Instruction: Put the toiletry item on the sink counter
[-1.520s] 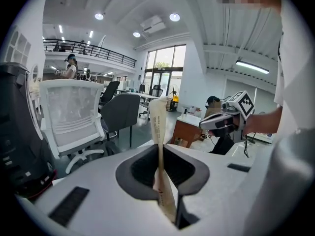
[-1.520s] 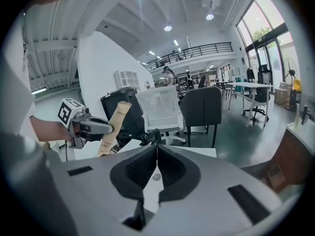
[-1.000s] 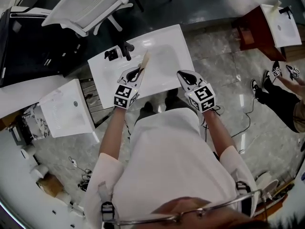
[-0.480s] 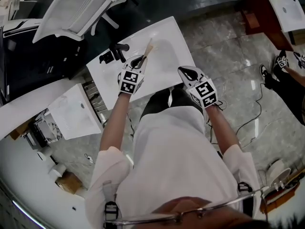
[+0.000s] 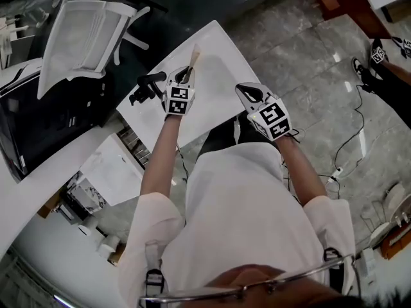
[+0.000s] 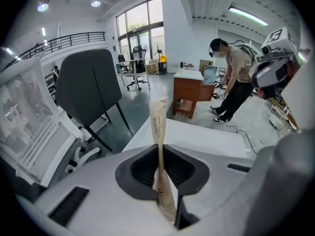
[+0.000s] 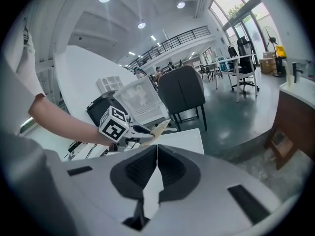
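Over the white sink counter (image 5: 221, 59), I had my left gripper (image 5: 187, 76) pinching the slim paper-wrapped toiletry item (image 6: 159, 124), which stuck out past the jaws. My right gripper (image 7: 156, 151) was pressed together, empty.

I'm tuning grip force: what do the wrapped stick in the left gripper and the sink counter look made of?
The toiletry item: tan matt paper sleeve, creased and printed; contents hidden. The sink counter: white and smooth with a soft sheen, probably ceramic or cast resin.
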Tool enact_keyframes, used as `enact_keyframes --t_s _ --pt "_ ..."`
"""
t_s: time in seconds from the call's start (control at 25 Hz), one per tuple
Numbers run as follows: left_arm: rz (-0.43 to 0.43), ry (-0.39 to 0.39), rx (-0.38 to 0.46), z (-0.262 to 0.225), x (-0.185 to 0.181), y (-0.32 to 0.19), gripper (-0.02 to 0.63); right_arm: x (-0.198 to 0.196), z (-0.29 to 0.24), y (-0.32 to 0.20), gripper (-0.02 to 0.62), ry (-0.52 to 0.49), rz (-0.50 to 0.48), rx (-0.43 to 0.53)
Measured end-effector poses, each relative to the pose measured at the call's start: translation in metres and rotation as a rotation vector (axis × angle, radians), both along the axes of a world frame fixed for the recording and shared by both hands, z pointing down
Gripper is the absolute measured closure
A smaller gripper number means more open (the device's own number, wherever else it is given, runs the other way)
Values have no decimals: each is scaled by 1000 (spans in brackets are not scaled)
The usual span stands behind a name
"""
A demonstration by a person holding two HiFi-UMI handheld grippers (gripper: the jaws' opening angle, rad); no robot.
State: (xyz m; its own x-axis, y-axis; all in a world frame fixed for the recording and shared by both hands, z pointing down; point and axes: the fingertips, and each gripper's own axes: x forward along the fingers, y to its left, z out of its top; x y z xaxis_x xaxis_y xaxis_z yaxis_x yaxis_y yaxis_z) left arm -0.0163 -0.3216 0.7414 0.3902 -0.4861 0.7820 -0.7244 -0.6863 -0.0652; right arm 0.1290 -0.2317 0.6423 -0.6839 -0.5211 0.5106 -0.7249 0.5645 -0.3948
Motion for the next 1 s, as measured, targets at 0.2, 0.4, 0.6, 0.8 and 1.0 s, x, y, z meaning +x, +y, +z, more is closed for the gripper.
enact_keyframes --t_s 0.2,0.4,0.6,0.8,1.0 --pt "36 -21 -38 32 7 -13 575 -3 19 0 589 9 18 -65" --pt "79 -83 -28 49 6 -27 575 -9 37 8 589 9 29 -125" --pt "122 -182 -23 75 -2 -43 575 -16 51 8 589 -1 36 -157" --pt "192 -286 7 92 -14 -51 575 -22 55 9 589 -9 41 -170" --pt "205 -304 8 99 -19 -59 575 -22 59 11 589 -6 48 -185"
